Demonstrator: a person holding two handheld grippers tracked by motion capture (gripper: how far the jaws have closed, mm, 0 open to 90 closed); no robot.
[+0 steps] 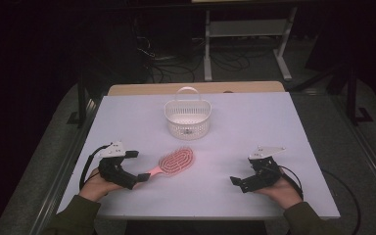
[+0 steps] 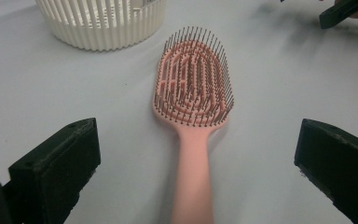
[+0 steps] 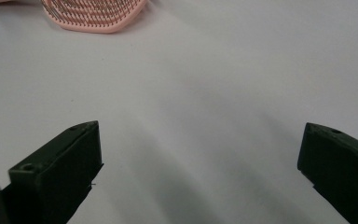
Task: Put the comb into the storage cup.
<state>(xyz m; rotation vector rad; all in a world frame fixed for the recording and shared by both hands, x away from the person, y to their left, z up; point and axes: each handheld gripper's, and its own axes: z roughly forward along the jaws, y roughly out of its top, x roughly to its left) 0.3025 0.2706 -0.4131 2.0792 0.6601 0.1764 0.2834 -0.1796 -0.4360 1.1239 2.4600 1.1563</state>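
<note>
Nothing is moved yet: the white table [image 1: 225, 147] is bearing the slotted basket [image 1: 187, 119] toward its far side, and the pink hairbrush [image 1: 175, 161] is lying flat, bristles up, nearer you and apart from the basket. Gripping, lifting and probably dropping it in the basket are all left. You are bringing the left gripper [image 1: 134, 165] low around the brush handle [image 2: 193, 177], jaws wide on either side, not touching. You are resting the right gripper [image 1: 242, 182] well apart, jaws wide over bare table.

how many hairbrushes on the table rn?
1. A pink hairbrush lies bristles up on the white table, in front of the white basket, its handle between the open jaws of the left gripper.
</note>
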